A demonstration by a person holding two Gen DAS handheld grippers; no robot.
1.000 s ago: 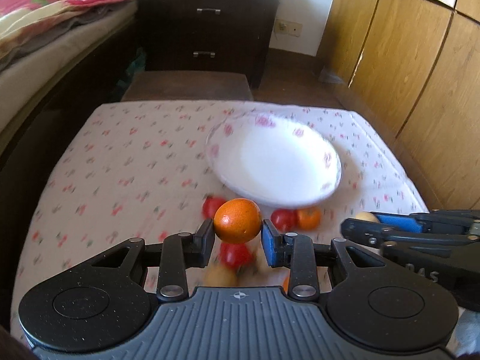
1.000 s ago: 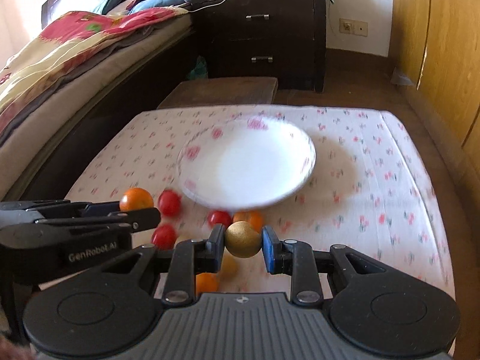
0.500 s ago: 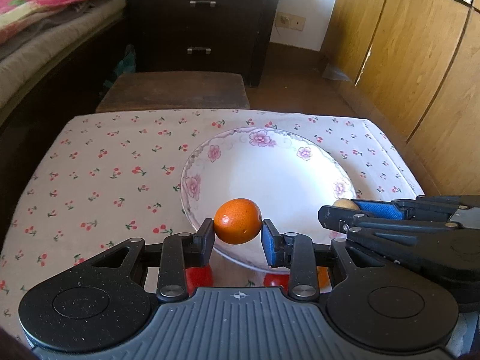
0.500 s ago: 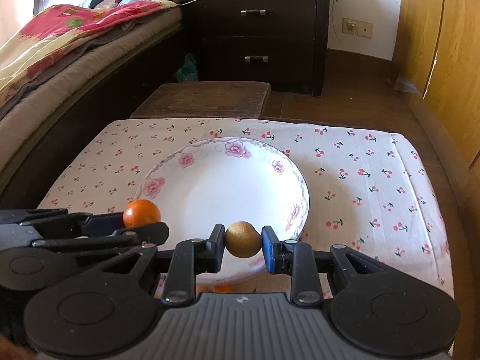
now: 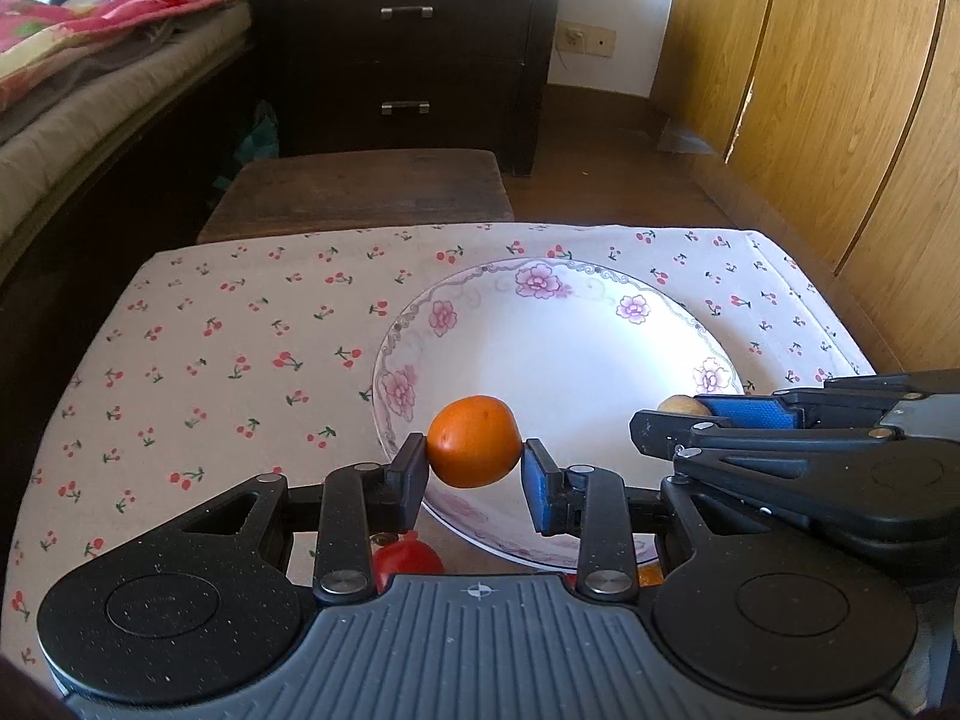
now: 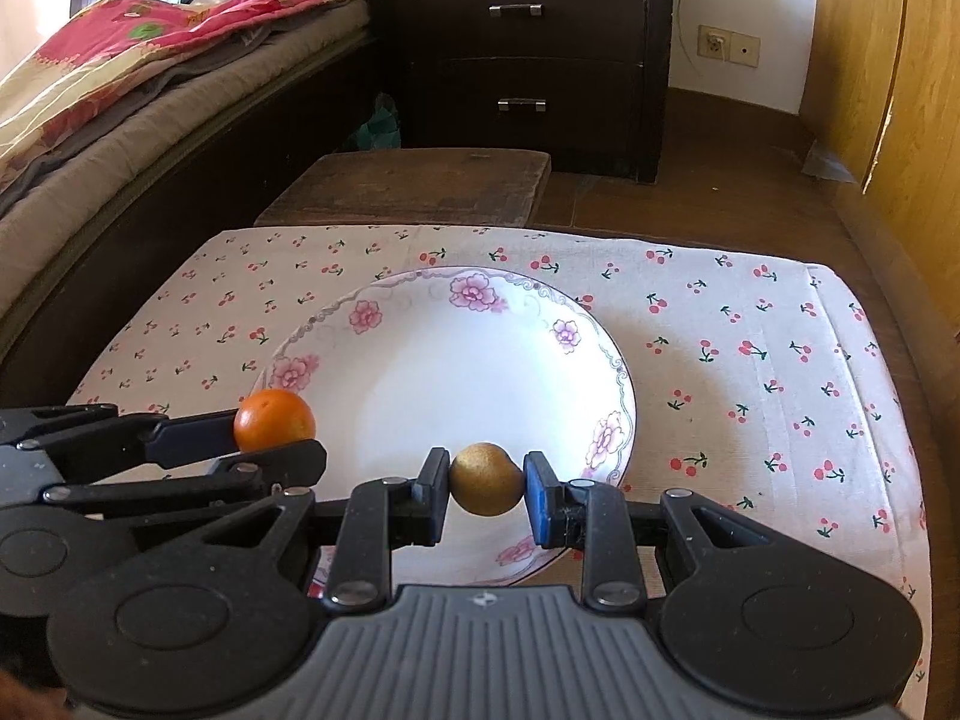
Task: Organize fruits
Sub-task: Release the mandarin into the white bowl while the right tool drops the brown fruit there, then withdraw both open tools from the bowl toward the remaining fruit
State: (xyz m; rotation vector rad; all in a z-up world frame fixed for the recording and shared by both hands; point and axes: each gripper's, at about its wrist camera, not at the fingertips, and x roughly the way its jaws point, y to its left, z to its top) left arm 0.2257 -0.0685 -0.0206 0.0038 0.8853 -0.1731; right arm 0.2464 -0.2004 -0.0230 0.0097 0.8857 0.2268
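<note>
My left gripper [image 5: 474, 468] is shut on an orange [image 5: 474, 441] and holds it over the near left rim of a white floral plate [image 5: 540, 312]. It also shows in the right wrist view [image 6: 264, 441] with the orange [image 6: 274, 420]. My right gripper [image 6: 487, 492] is shut on a small golden-brown fruit [image 6: 486, 479] over the plate's [image 6: 456, 372] near right part. It shows at the right in the left wrist view [image 5: 690, 414], where the brown fruit [image 5: 678, 405] peeks out. A red tomato [image 5: 408, 558] lies under my left gripper.
The plate sits on a cherry-print cloth [image 5: 240, 348] over a low table. A wooden stool [image 5: 360, 186] and dark drawers [image 5: 408, 54] stand behind. A bed [image 6: 120, 90] is at the left, a wooden wardrobe [image 5: 840, 90] at the right.
Both grippers have moved forward and up with their fruits, from above the loose fruits to over the plate's near rim. The loose fruits have slipped mostly out of view below.
</note>
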